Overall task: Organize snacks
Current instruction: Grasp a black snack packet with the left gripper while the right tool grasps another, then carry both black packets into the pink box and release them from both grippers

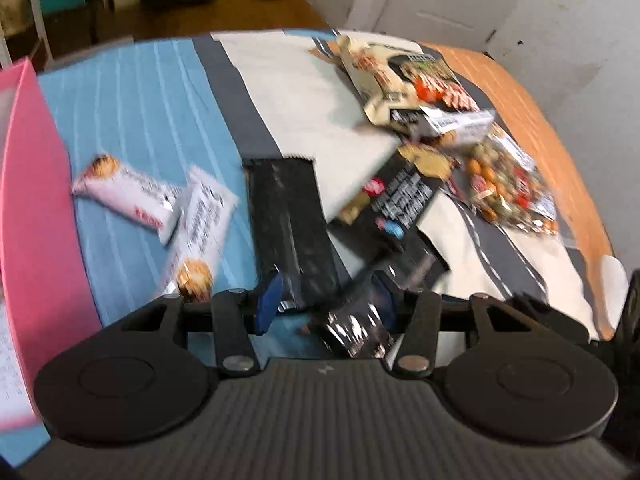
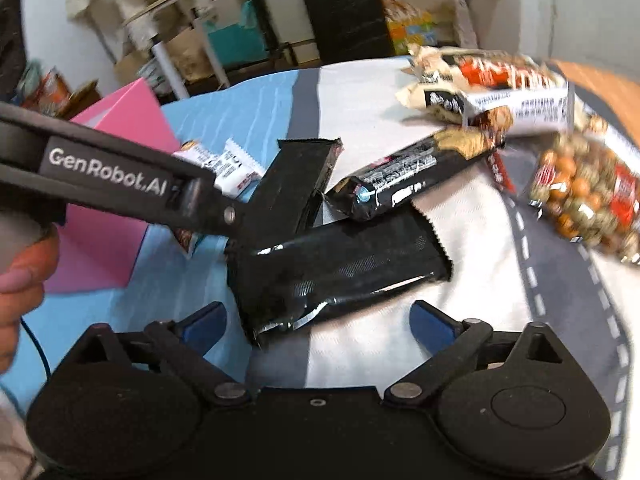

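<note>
Left gripper (image 1: 326, 304) clamped on a black snack packet (image 1: 290, 224), right gripper (image 2: 318, 322) spread wide around another black packet (image 2: 340, 272) lying on the worktop (image 2: 372, 344).

left gripper (image 1: 326, 304) clamped on black snack packet (image 1: 290, 216) | two white bars (image 1: 160, 210) left of packet | snack pile (image 1: 440, 128) right of packet

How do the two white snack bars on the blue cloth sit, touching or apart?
Touching. The left wrist view shows the left white bar overlapping the right white bar at one end, no blue cloth between them.
</note>
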Available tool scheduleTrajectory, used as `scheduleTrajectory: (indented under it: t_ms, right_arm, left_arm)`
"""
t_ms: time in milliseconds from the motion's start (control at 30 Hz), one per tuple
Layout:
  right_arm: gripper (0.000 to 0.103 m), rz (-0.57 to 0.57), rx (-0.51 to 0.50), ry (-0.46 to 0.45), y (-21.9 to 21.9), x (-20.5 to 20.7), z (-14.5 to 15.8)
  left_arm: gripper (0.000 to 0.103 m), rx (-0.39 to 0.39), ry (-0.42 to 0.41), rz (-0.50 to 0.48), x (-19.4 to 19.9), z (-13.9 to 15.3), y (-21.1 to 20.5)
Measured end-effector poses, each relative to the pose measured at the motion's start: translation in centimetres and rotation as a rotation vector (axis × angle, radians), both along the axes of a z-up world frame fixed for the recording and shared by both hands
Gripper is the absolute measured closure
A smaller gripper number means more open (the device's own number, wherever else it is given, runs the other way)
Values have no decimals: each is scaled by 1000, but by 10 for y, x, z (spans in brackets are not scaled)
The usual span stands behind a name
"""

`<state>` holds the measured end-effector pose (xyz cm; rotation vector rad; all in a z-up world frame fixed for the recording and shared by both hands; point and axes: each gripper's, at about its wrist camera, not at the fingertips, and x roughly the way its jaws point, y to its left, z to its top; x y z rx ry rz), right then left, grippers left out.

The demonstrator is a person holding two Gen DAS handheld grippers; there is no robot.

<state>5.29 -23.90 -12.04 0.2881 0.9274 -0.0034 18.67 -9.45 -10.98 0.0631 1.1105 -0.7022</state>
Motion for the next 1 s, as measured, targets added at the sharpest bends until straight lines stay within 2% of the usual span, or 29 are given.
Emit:
scheduleTrajectory:
  t_ms: [100, 267, 400, 467, 567, 700, 767, 833, 867, 933, 1000]
  right_arm:
    - [0, -20, -5, -23, 3, 5, -2]
    - [0, -37, -2, -43, 1, 13, -4]
    - [0, -50, -25, -62, 2, 24, -6]
    - [0, -27, -39, -64, 1, 25, -6]
    - [0, 29, -123, -55, -3, 19, -4]
    - [2, 40, -296, -43, -13, 1, -1]
    - [2, 71, -329, -42, -17, -7, 0]
    - [2, 77, -331, -30, -22, -14, 2]
    - [2, 74, -320, -31, -23, -17, 4]
    - [2, 79, -266, -42, -26, -21, 9]
    - [2, 68, -207, -63, -28, -18, 11]
  left_arm:
    - [55, 2, 46, 4, 10, -6, 1]
    - [55, 61, -62, 58, 19, -9, -10]
    - [55, 102, -61, 60, 29, -18, -23]
    - [48, 100, -67, 63, 27, -19, -24]
    - [40, 112, -72, 65, 23, -21, -23]
    - [38, 156, -74, 71, 23, -31, -28]
    - [37, 147, -85, 82, 21, -31, -28]
    - [39, 130, -93, 91, 20, -31, -27]
    - [44, 129, -94, 97, 20, -31, -27]
    - [52, 137, -107, 96, 19, -32, -28]
    - [54, 135, -108, 89, 19, -31, -27]
